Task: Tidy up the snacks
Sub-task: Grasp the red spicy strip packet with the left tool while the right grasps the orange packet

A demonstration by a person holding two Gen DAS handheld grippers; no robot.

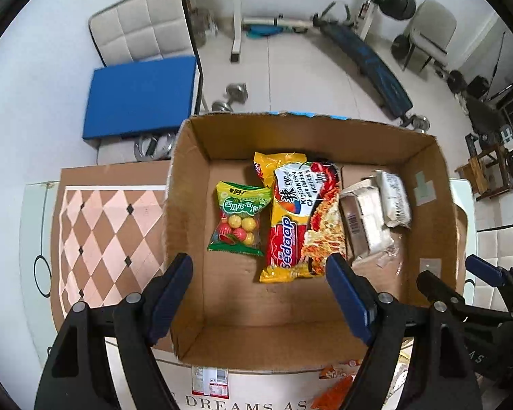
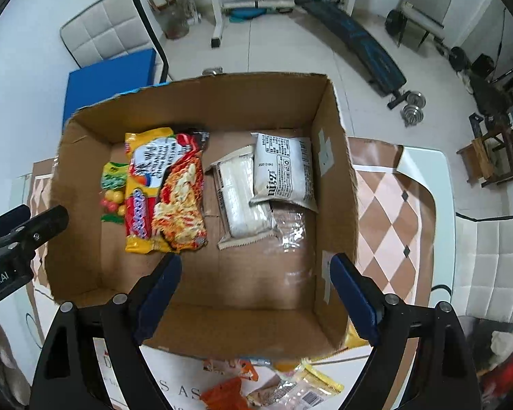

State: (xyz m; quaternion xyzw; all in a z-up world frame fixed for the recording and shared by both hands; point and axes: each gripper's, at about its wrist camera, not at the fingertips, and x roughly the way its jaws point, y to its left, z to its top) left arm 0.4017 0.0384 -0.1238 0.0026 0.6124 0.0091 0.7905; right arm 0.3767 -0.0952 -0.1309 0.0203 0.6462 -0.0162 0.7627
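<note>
Both wrist cams look steeply down, close over the cardboard box [image 1: 424, 177] [image 2: 328, 119]; L view from its left, R from right; shared: box interior.

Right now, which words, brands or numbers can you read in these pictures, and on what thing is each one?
"Sedaap" and "Korean": noodle pack.
"DREAMS AS": white sheet under the box.
"obot.AI": left claw, seen from the right wrist.
Candy bag: Chinese characters, too small to read surely.
White packet: fine print and barcode, too blurred to read.

Yellow-red plastic noodle packet [image 1: 299, 218]: "Sedaap", "Korean". White printed sheet under cardboard box [image 1: 242, 399]: "DREAMS AS". Black left tongs' body [image 2: 3, 273]: "Robot.AI"
</note>
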